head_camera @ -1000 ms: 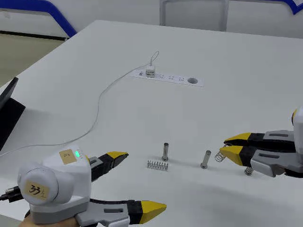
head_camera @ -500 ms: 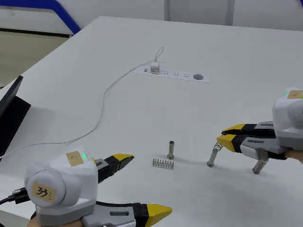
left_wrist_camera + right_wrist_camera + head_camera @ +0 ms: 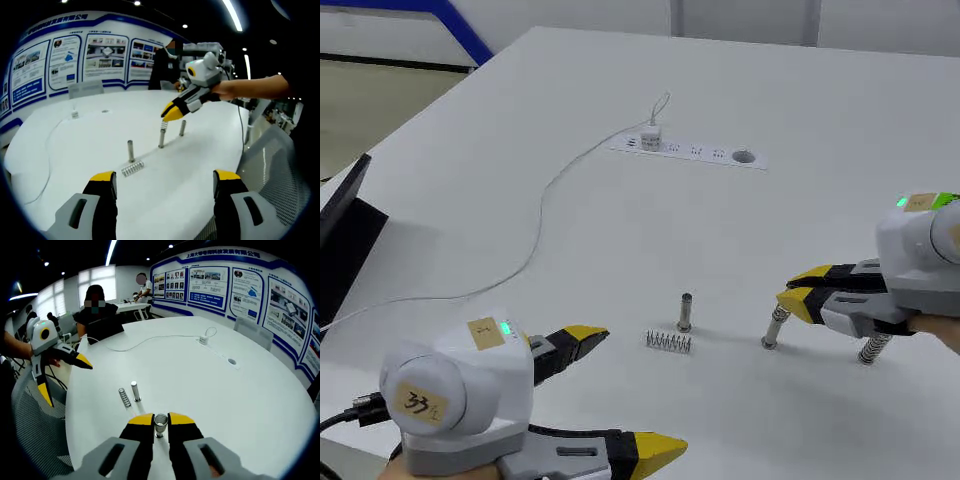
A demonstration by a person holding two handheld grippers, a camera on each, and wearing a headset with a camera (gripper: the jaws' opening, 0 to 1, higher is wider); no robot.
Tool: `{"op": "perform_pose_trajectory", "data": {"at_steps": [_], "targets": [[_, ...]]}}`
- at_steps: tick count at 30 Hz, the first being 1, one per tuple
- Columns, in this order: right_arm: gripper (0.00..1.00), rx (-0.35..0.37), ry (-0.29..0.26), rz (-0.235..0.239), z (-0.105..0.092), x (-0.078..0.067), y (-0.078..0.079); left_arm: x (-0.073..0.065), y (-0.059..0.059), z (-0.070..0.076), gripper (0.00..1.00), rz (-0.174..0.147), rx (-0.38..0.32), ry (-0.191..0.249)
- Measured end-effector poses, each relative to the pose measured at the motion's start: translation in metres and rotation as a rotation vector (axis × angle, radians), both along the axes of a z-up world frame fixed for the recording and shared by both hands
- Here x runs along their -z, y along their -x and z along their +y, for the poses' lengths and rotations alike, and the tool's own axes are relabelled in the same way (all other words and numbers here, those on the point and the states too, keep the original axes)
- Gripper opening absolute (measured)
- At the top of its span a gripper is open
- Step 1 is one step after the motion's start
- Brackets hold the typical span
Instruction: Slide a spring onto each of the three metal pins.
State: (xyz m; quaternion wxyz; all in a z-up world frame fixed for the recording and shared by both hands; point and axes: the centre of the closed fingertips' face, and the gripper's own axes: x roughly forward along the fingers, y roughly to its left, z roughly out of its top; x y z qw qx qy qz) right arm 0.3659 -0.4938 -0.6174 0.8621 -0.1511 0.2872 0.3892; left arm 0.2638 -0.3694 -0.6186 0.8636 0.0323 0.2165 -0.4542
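Head view: I hold left gripper point(image 3: 632, 392) spread wide. Loose spring point(image 3: 668, 342) lies beside bare pin point(image 3: 686, 312).
Left gripper view: right gripper point(image 3: 172, 112) sits over middle pin point(image 3: 161, 139).
Right gripper view: jaws pinch spring point(image 3: 160, 423) on that pin.

Three metal pins here: bare pin point(image 3: 686, 311), middle pin point(image 3: 770, 341), right pin point(image 3: 865, 357). Three springs as well: loose spring point(image 3: 668, 342), middle spring point(image 3: 778, 318), right spring point(image 3: 872, 343). And one power strip point(image 3: 690, 152), one white cable point(image 3: 535, 225), one plug point(image 3: 651, 135).
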Motion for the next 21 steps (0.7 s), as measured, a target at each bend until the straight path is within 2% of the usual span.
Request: {"op": "perform_pose_trajectory", "data": {"at_steps": [6, 9, 21], "targets": [[0.11, -0.01, 0.015, 0.009, 0.0, 0.01, -0.001, 0.002, 0.001, -0.001, 0.8, 0.011, 0.005, -0.001], [0.11, -0.014, 0.027, 0.016, 0.001, 0.017, -0.001, 0.005, 0.002, 0.0, 0.8, 0.017, 0.01, -0.025], [0.11, -0.02, 0.056, 0.042, 0.0, 0.038, -0.001, 0.008, 0.001, 0.002, 0.79, 0.032, 0.001, -0.029]]}}
